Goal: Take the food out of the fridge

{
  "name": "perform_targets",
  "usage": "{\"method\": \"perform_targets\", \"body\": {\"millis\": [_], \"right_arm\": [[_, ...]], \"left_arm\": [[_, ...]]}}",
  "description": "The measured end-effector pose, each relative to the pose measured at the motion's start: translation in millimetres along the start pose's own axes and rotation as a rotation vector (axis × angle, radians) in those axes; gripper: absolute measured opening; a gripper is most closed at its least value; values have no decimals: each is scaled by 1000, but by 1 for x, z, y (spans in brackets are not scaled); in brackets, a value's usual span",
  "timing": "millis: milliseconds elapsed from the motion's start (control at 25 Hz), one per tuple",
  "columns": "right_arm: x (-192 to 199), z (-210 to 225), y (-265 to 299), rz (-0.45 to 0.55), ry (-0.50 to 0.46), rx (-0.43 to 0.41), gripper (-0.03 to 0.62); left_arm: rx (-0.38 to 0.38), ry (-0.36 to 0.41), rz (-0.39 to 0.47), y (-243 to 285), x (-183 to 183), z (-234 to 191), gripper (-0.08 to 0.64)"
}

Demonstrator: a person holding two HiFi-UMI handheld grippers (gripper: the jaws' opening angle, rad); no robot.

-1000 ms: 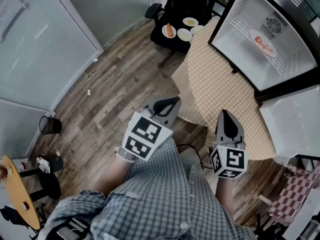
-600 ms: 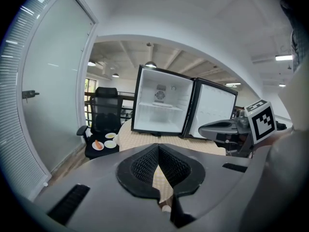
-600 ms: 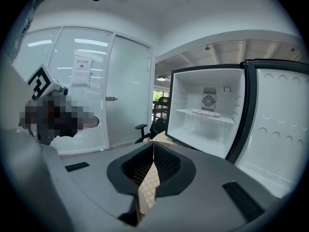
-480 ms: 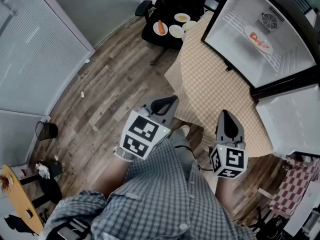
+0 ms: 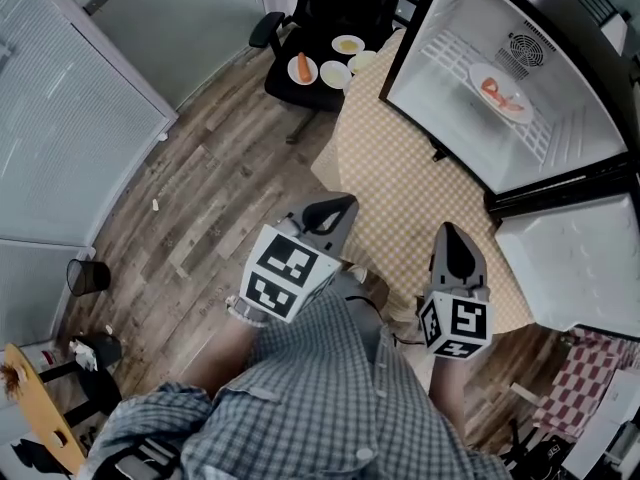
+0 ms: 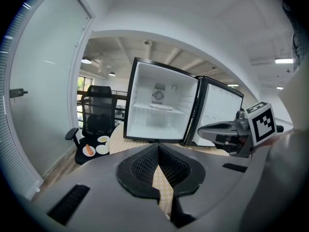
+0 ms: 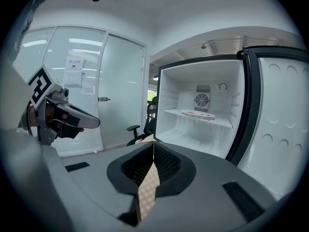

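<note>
One plate of food (image 5: 497, 92) waits in the open fridge (image 5: 440, 78); left gripper (image 5: 342, 204) and right gripper (image 5: 449, 228) are closed tight, empty.

Office: glass partitions (image 5: 75, 133), swivel chair (image 5: 330, 8)

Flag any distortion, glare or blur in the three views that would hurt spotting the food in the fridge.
Head view: straight lines bow, but it is sharp; the plate of food in the fridge reads clearly. Left gripper view: heavy fisheye, dark corners, fridge interior washed white, plate barely visible. Right gripper view: same fisheye and vignette; plate edge-on, faint.
</note>
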State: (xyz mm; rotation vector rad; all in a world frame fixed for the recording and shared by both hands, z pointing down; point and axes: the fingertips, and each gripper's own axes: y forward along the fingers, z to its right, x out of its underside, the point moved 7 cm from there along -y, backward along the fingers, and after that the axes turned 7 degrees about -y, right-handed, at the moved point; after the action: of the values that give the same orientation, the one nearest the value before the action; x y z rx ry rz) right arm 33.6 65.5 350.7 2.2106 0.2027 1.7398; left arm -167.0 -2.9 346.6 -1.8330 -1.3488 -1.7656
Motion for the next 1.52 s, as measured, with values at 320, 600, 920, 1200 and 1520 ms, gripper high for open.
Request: {"method": "perform_targets", "body": {"millis": [320,600,920,1200,1520], "right_arm": [[-10,49,30,12,2,-6,11],[-8,90,45,12,29,2,11],[0,121,49,15,72,24,10],[4,134,45,18,116,76,11],[3,139,48,3,141,151,11]], "left_arm": [[17,-26,2,54,-38,5,6],[27,-12,-17,94,-59,16,6],[29,-68,-35,135,-77,20,6],[45,-84,-58,155,-91,23,6],[115,-81,-66,186,-112,18,6]]}}
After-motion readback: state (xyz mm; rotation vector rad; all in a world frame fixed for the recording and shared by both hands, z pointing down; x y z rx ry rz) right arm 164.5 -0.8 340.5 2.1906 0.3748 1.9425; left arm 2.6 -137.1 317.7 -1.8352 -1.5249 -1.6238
